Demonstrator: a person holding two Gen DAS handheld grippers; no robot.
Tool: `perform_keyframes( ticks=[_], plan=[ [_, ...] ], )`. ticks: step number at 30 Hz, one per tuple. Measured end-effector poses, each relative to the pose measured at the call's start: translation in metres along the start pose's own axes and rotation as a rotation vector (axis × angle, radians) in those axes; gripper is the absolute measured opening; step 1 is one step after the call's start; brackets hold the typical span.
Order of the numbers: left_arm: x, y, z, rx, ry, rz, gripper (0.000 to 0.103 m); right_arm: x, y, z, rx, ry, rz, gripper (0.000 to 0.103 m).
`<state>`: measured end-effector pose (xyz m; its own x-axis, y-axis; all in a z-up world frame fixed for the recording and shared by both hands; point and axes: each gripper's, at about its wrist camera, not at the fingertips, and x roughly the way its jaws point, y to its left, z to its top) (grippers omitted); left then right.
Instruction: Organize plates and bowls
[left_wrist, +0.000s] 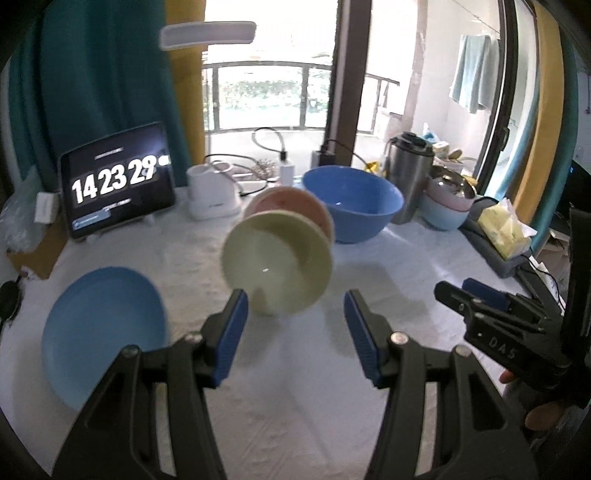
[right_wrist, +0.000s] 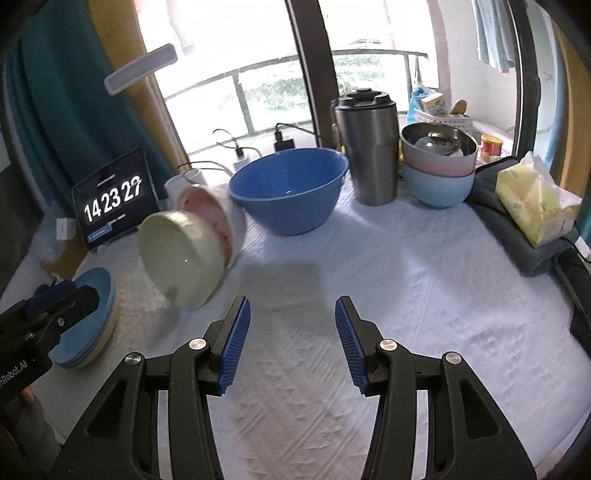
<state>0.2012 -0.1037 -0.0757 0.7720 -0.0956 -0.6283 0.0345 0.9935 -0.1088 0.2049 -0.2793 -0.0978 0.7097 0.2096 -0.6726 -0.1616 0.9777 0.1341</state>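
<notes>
Bowls tilted on table, both grippers apart.

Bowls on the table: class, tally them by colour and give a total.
Blue: 2 (large blue bowl, light blue bowl)
Pink: 2 (tilted pink bowl, stacked pink bowl)
Green: 1 (green bowl)
Steel: 1 (steel bowl)
Total: 6

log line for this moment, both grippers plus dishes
left gripper open, empty | right gripper open, empty | green bowl tilted against pink bowl | blue plate flat
</notes>
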Motion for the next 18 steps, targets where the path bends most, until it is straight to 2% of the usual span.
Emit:
perform_keyframes(
  ticks=[18],
  plan=[
    [0.068, -0.032, 0.042, 0.016, -0.015, -0.035, 0.056, 0.056, -0.035, 0.054, 0.024, -0.005, 0.000, 0.051]
  ],
)
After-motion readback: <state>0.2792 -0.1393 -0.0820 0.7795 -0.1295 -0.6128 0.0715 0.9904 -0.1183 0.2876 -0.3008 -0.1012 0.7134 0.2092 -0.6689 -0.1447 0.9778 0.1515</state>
